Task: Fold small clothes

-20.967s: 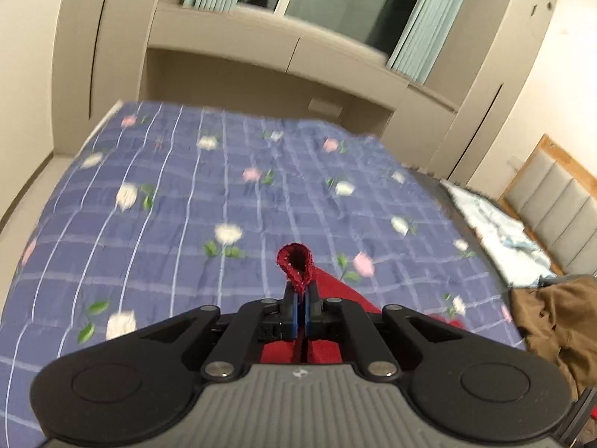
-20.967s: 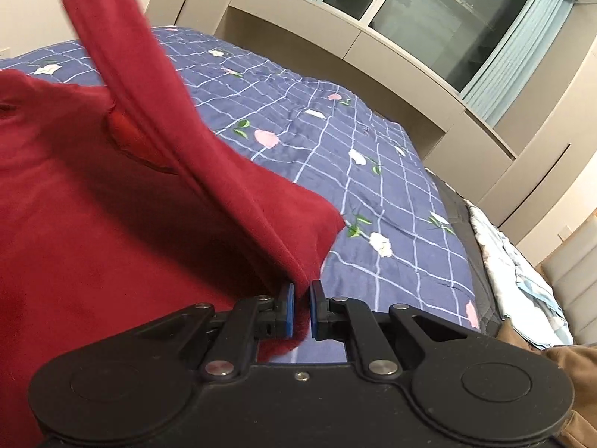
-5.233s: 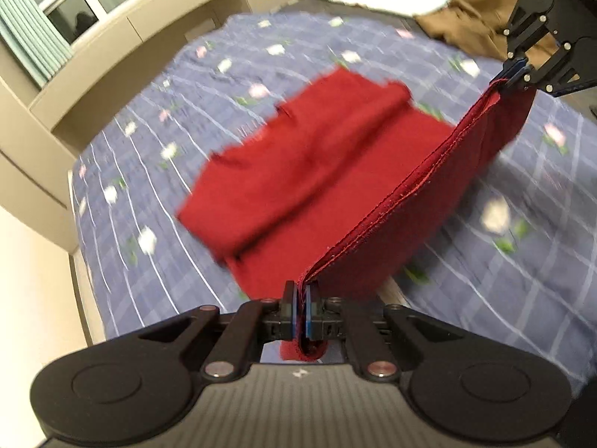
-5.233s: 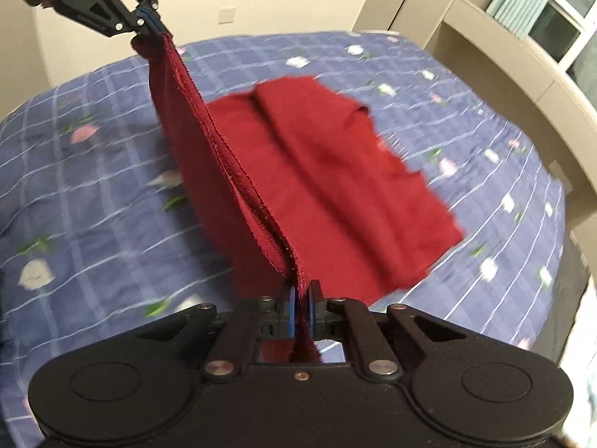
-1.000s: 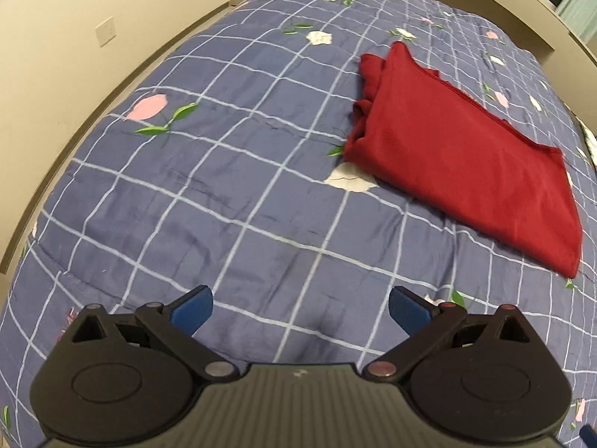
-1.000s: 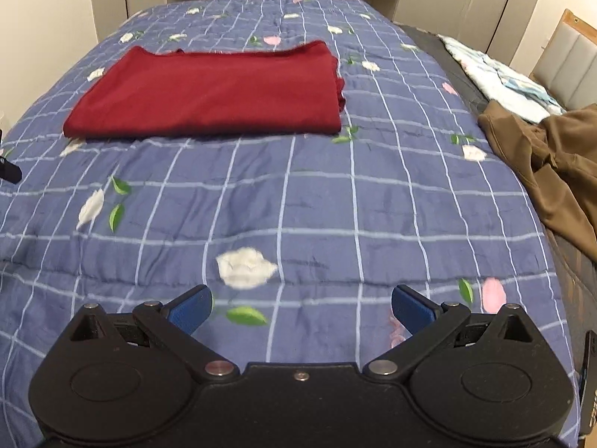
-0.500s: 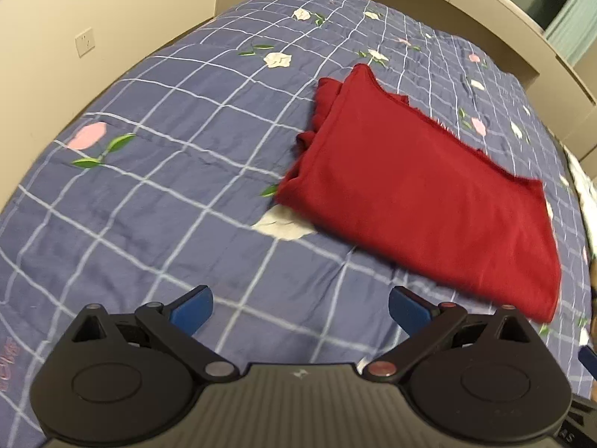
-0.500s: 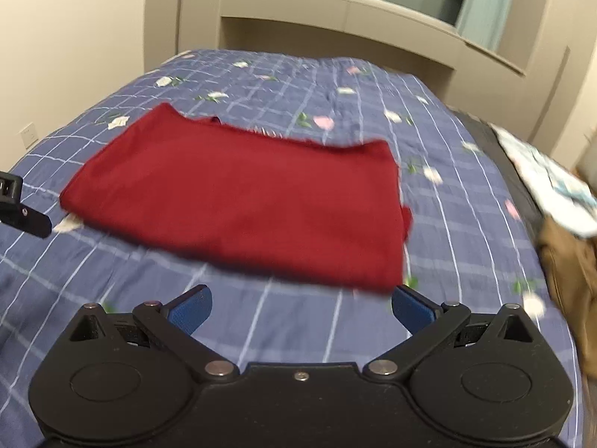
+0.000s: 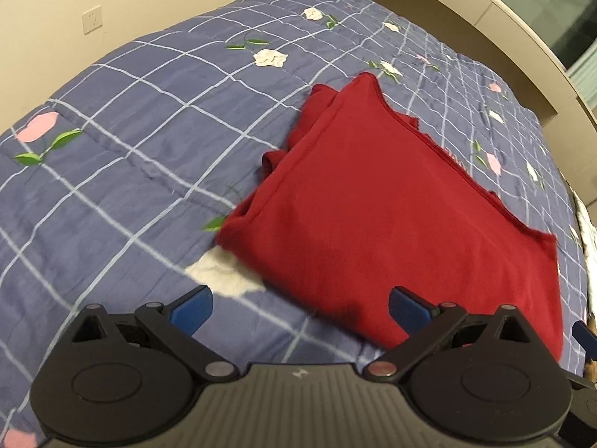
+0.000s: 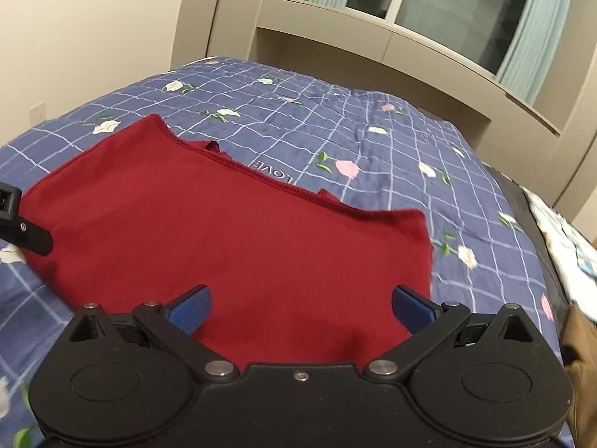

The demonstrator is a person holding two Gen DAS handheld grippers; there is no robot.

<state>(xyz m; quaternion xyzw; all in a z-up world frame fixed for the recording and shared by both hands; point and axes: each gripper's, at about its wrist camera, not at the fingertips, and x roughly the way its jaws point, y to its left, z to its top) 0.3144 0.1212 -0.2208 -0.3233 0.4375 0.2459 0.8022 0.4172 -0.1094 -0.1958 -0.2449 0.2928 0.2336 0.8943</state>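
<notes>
A dark red garment (image 9: 391,209) lies folded into a flat rectangle on the blue flowered bedspread (image 9: 123,138). My left gripper (image 9: 300,306) is open and empty, just short of the garment's near left corner. In the right wrist view the garment (image 10: 238,231) fills the middle, and my right gripper (image 10: 300,308) is open and empty over its near edge. A part of the left gripper (image 10: 16,220) shows at the left edge there.
A brown garment (image 10: 582,366) lies at the bed's right side, with a pale patterned cloth (image 10: 559,231) behind it. Beige cabinets (image 10: 373,37) and a window with blue curtains stand behind the bed. A wall with a socket (image 9: 91,18) is on the left.
Both open grippers have moved closer to the folded red garment, which now looks larger in both views. The garment itself has not moved.
</notes>
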